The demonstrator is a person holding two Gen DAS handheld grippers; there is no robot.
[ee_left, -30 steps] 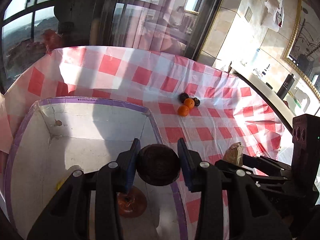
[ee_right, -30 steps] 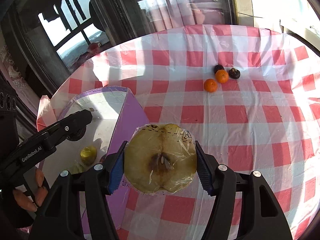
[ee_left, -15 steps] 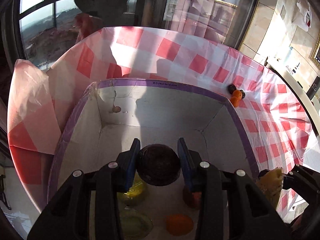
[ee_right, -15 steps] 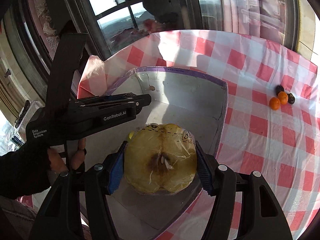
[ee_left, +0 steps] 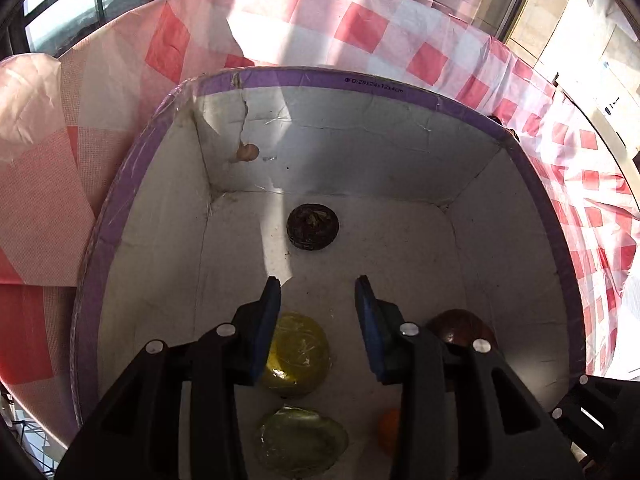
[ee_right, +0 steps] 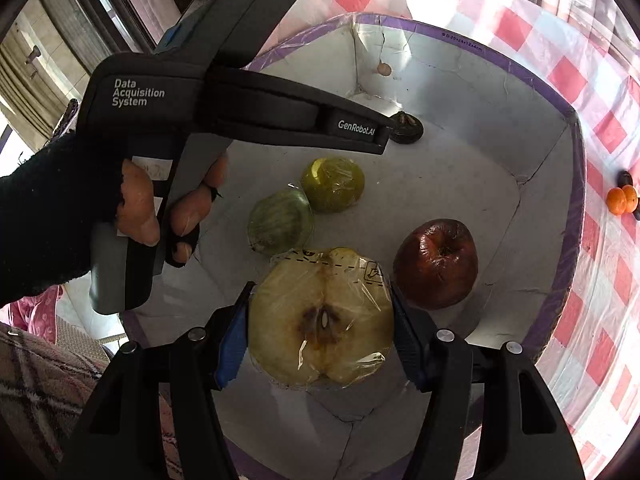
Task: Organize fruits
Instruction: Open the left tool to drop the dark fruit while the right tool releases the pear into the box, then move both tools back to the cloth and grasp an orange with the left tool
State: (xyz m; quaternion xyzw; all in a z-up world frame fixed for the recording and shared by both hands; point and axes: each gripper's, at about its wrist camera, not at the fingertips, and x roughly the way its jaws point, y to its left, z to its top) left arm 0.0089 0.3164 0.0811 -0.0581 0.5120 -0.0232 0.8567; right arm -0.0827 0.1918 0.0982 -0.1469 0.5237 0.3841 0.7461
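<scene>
A white box with a purple rim (ee_left: 400, 94) (ee_right: 520, 68) stands on the checked tablecloth. My left gripper (ee_left: 318, 292) is open and empty above the box floor. A dark round fruit (ee_left: 313, 226) (ee_right: 408, 128) lies on the floor just beyond it. My right gripper (ee_right: 322, 312) is shut on a wrapped apple half (ee_right: 322, 320), held over the box. In the box lie a yellow-green wrapped fruit (ee_left: 300, 354) (ee_right: 333, 185), a green wrapped fruit (ee_left: 302, 444) (ee_right: 280, 222), a dark red apple (ee_right: 436, 262) (ee_left: 458, 326) and a small orange fruit (ee_left: 390, 430).
Two oranges (ee_right: 622, 199) and a dark fruit (ee_right: 625, 178) lie on the checked tablecloth (ee_right: 608, 280) to the right of the box. The left gripper's body and the gloved hand (ee_right: 132, 200) fill the left of the right wrist view.
My left gripper has opened and the dark round fruit now lies on the box floor. My right gripper has moved further over the box with the apple half.
</scene>
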